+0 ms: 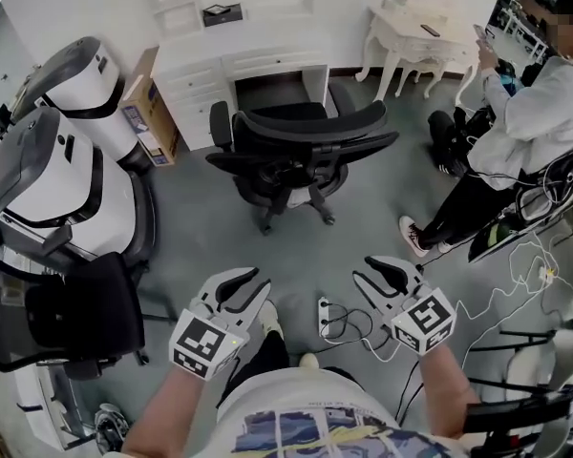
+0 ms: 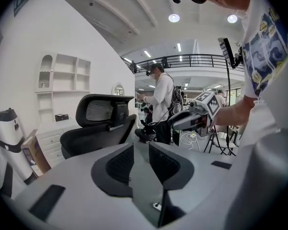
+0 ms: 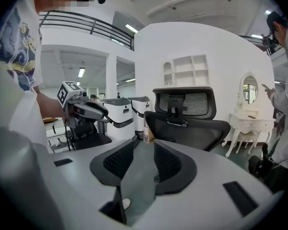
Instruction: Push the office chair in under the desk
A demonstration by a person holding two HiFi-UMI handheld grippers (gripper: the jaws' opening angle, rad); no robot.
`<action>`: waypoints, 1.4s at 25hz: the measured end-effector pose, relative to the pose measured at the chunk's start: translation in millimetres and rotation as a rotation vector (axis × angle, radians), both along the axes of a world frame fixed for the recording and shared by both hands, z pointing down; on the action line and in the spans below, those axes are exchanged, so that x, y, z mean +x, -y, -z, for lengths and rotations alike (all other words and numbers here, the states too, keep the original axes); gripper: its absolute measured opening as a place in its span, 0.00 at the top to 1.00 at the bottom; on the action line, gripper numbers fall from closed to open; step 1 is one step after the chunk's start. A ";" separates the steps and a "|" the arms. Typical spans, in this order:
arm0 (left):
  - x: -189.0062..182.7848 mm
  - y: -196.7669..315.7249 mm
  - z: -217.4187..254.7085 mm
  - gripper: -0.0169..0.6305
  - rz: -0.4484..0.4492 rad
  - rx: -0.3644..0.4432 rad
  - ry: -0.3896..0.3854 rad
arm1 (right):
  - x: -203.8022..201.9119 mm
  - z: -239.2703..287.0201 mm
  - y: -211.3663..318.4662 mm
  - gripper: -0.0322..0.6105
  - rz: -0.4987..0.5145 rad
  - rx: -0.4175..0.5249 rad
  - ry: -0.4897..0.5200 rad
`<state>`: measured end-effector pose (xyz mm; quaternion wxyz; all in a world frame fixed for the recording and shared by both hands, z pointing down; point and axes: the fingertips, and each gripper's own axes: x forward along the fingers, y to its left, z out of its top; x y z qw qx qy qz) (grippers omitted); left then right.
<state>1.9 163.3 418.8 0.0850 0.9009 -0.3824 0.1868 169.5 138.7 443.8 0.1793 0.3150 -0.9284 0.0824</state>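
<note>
The office chair (image 1: 301, 151) stands on the grey floor with its seat at the knee opening below the white tabletop (image 1: 239, 63) and its backrest facing away from it. Nearer than the chair and well apart from it, the left gripper (image 1: 241, 286) hangs with a narrow gap between its jaws and the right gripper (image 1: 377, 273) with a slightly wider one, both empty. A person (image 1: 525, 132) stands right of the chair. A cardboard box (image 1: 151, 113) sits to its left.
</note>
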 end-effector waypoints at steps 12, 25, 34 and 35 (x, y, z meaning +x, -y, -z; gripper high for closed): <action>-80.9 150.6 -8.3 0.77 -0.034 0.060 0.088 | -42.3 15.0 149.3 0.61 -0.205 0.040 -0.029; -80.2 235.3 -34.5 0.71 -0.122 0.066 0.271 | -44.0 19.5 189.9 0.59 -0.032 0.035 0.005; -72.6 255.0 -63.6 0.68 -0.186 -0.027 0.342 | -53.4 16.0 189.9 0.64 0.209 -0.037 0.071; -73.0 254.4 -63.9 0.68 -0.196 -0.036 0.334 | -55.6 16.3 189.3 0.65 0.233 -0.045 0.079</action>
